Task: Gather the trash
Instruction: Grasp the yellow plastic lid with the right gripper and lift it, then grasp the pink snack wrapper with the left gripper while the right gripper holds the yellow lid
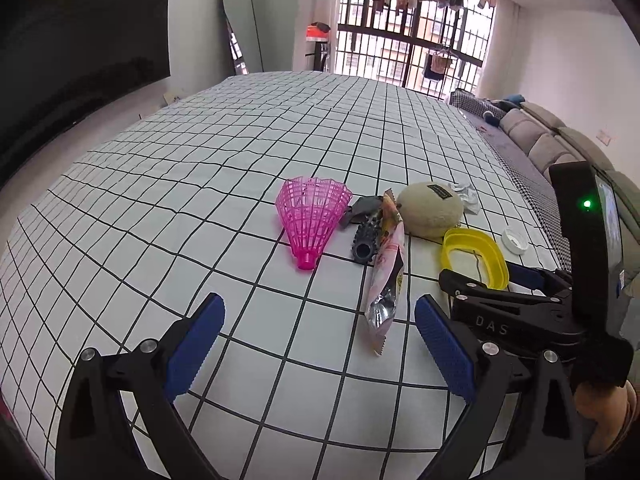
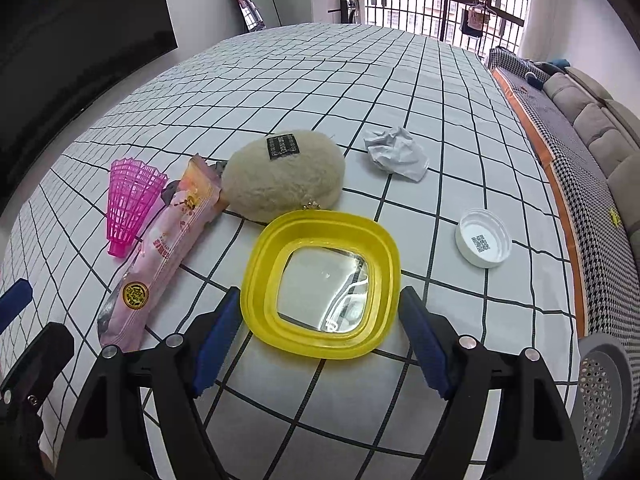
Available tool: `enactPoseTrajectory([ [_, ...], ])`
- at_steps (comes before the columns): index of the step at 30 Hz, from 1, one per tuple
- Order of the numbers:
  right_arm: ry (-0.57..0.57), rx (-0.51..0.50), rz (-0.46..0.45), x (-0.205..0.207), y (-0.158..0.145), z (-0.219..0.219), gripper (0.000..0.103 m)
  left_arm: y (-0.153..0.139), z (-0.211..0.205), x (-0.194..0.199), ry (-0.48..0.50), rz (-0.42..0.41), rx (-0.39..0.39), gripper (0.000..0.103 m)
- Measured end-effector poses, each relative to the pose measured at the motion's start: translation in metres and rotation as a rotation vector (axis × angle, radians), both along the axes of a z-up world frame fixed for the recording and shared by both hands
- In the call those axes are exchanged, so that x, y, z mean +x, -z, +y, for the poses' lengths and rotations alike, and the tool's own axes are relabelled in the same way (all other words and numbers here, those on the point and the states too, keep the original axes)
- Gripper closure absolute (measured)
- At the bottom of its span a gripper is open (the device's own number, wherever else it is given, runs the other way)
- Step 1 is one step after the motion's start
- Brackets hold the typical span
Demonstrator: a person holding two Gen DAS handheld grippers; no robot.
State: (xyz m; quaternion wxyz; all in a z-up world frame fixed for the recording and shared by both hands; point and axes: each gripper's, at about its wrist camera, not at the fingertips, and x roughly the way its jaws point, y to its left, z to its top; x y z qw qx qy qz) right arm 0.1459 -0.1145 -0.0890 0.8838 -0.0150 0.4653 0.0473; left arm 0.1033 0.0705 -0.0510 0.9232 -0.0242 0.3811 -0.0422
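Observation:
A pink snack wrapper (image 1: 386,270) (image 2: 160,258) lies on the checked table (image 1: 200,168), just ahead and right of my open, empty left gripper (image 1: 320,338). A crumpled white paper (image 2: 396,153) (image 1: 466,196) and a white bottle cap (image 2: 483,243) (image 1: 516,241) lie farther right. My right gripper (image 2: 320,344) is open, its fingers either side of the near edge of a yellow-framed mirror (image 2: 324,284) (image 1: 476,256), not closed on it. The right gripper also shows in the left wrist view (image 1: 520,304).
A pink plastic shuttlecock (image 1: 310,216) (image 2: 128,204), a black spiky roller (image 1: 366,240), a grey object (image 1: 360,208) and a beige plush pouch (image 1: 430,210) (image 2: 284,176) crowd the wrapper. A grey perforated bin (image 2: 604,396) sits off the table's right edge. A sofa (image 1: 560,144) stands right.

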Motion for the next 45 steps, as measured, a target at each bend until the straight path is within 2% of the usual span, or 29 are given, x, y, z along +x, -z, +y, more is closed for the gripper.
enactPoseTrajectory([
  [2, -0.004, -0.004, -0.006, 0.0, 0.0, 0.0, 0.028, 0.001, -0.001, 0.0, 0.003, 0.003, 0.001, 0.009],
  [5, 0.006, -0.001, -0.014, -0.002, -0.001, -0.002, 0.034, 0.001, -0.002, 0.0, 0.007, 0.007, -0.001, 0.009],
  [14, 0.023, 0.051, -0.014, -0.018, -0.006, -0.017, 0.036, 0.003, 0.0, 0.003, 0.001, 0.018, -0.022, 0.009],
  [24, 0.066, 0.085, -0.059, -0.07, -0.019, -0.045, 0.036, 0.004, -0.014, 0.003, 0.025, 0.05, -0.008, 0.009],
  [31, 0.077, 0.117, -0.088, -0.103, -0.026, -0.066, 0.036, -0.001, -0.037, 0.011, 0.082, 0.07, 0.042, 0.009],
  [40, 0.096, 0.155, -0.101, -0.13, -0.029, -0.086, 0.035, 0.013, -0.057, 0.048, 0.07, 0.092, 0.114, 0.009],
  [43, 0.107, 0.163, -0.103, -0.134, -0.03, -0.094, 0.035, 0.021, -0.065, 0.056, 0.073, 0.104, 0.142, 0.016],
  [45, 0.114, 0.167, -0.102, -0.135, -0.03, -0.098, 0.035, 0.024, -0.068, 0.059, 0.079, 0.115, 0.148, 0.026],
])
